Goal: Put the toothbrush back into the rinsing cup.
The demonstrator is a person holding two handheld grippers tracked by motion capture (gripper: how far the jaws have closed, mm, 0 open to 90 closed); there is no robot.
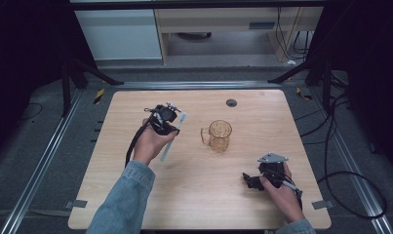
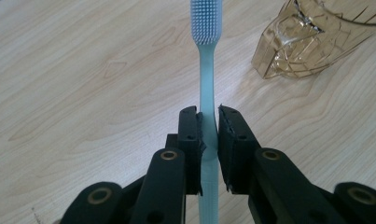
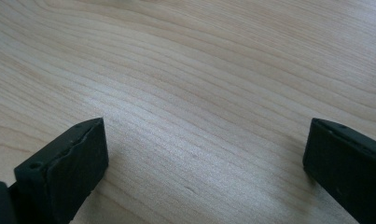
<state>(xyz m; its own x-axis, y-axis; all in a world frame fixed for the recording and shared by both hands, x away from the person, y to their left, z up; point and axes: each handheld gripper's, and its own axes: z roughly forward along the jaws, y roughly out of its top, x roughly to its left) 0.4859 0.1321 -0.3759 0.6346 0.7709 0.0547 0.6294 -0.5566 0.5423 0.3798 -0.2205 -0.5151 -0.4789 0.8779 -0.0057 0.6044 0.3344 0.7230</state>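
Left gripper [image 2: 209, 123]: jaws clamped on the handle of a pale blue toothbrush [image 2: 208, 84], pads pressing it from both sides at about mid-length. Brush runs straight out past the fingertips, bristle head at the far end, bristles facing the camera in the left gripper view. The handle's tail passes back between the jaw arms toward the hand. In the high view the left gripper [image 1: 170, 127] sits above the wooden table [image 1: 135, 195], with the toothbrush [image 1: 172, 139] slanting through it, head up beyond the fingers and tail below them.

Amber glass mug [image 1: 219, 135] stands upright on the table, just to the right of the held brush, handle turned toward the left gripper. In the left gripper view the mug [image 2: 311, 37] lies ahead and right of the fingertips, apart from the brush head.

Right gripper [image 3: 206, 158]: jaws spread wide, nothing between them, bare table beneath. In the high view the right gripper [image 1: 250, 181] rests low at the near right of the table, well apart from mug and brush.
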